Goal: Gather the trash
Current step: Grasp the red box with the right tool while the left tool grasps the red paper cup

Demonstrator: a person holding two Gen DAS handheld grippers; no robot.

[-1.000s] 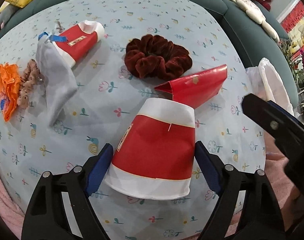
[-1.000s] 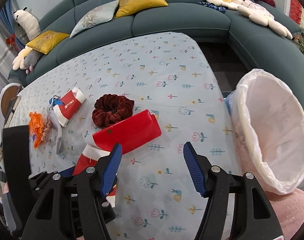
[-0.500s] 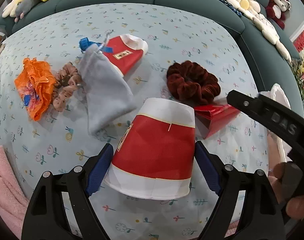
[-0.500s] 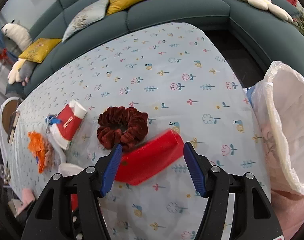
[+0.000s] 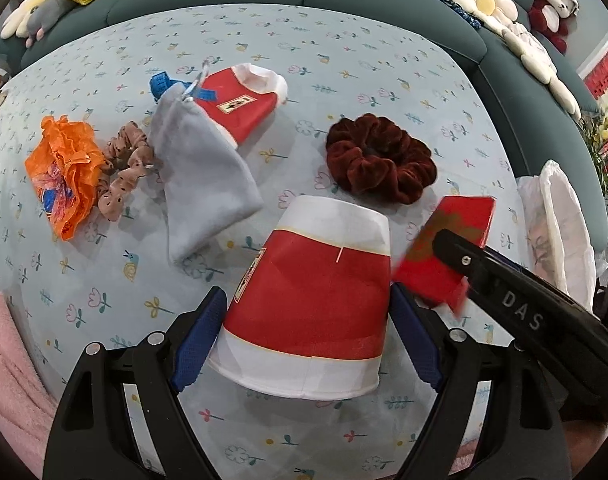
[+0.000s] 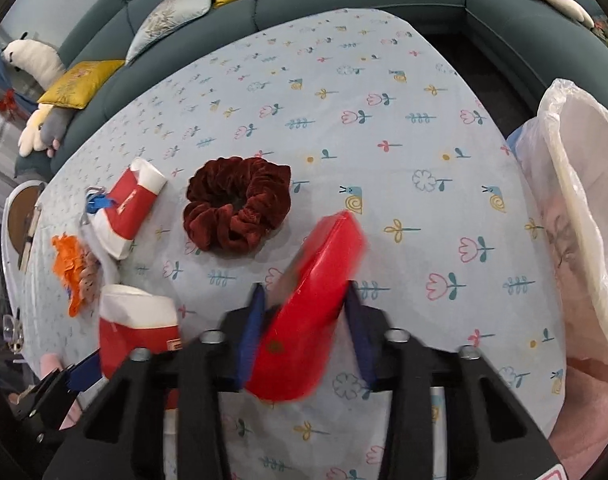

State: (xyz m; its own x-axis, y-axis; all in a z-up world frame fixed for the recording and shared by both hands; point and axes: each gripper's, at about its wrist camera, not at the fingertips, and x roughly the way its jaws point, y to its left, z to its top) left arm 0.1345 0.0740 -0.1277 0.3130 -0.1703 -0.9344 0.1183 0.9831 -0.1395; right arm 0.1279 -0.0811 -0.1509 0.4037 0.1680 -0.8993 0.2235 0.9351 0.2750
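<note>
Right gripper (image 6: pixel 304 332) closing on red packet (image 6: pixel 311 304), just beside scrunchie (image 6: pixel 238 204)
Was wide a sec ago; left gripper (image 5: pixel 307 336) clamping paper cup (image 5: pixel 307 300), so 2 pcs nearly bagged

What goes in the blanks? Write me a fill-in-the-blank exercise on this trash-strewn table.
1. The left claw holds a red and white paper ____.
2. The right claw is closing on a flattened ____ box.
3. The scrunchie beyond that box is dark ____.
4. The crumpled wrapper at the table's far left is ____.

Missing words: cup; red; red; orange
</note>
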